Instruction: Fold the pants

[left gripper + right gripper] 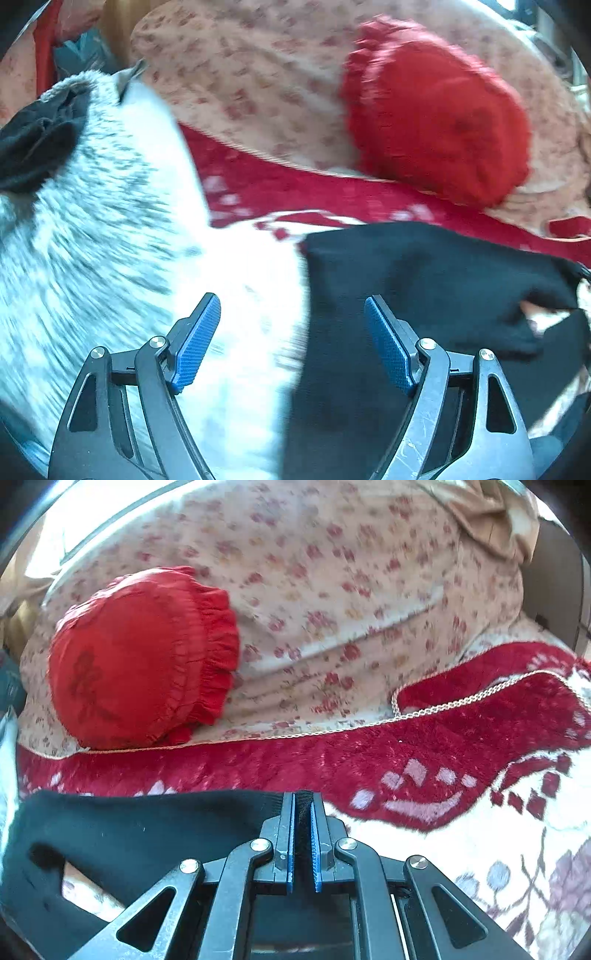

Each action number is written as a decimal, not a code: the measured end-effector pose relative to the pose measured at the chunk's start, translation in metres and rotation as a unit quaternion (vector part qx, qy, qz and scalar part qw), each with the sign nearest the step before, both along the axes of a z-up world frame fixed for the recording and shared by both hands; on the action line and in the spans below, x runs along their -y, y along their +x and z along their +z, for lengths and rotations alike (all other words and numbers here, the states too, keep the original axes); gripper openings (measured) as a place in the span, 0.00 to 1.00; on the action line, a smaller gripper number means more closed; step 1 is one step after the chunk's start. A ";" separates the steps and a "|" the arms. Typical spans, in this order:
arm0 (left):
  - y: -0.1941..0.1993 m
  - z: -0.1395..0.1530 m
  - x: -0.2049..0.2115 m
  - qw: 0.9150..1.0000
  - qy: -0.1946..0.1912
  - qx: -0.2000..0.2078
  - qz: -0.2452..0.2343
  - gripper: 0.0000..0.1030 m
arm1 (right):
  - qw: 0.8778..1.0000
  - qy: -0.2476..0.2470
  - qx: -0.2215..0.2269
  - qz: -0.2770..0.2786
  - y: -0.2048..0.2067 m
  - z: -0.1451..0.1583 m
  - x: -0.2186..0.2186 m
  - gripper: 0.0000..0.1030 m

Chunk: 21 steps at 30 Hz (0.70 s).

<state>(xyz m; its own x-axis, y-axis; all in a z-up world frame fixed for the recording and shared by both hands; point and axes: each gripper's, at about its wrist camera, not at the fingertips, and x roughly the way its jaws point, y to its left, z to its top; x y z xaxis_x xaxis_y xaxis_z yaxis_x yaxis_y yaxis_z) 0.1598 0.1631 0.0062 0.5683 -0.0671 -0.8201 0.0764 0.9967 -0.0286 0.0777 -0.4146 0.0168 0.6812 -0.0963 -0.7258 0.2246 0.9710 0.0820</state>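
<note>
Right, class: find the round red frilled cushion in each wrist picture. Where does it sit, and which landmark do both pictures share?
Left wrist: the red cushion is upper right, on the floral bedding.
Right wrist: the cushion is left of centre, on the same bedding.
Shared landmark: the black pants in the foreground.

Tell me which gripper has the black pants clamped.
The right gripper: its pads are shut on the black pants. The left gripper stands open, empty.
</note>
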 end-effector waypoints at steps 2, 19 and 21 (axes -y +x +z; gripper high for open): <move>0.019 -0.002 -0.012 1.000 -0.012 -0.021 -0.004 0.77 | 1.000 0.005 0.002 0.000 -0.004 -0.006 -0.002 0.06; 0.095 -0.045 0.011 0.944 -0.278 -0.146 -0.097 0.76 | 0.999 0.026 -0.030 0.001 0.005 -0.025 -0.003 0.06; 0.097 -0.045 0.010 0.943 -0.290 -0.141 -0.086 0.76 | 0.999 0.025 -0.031 0.000 0.005 -0.024 -0.003 0.06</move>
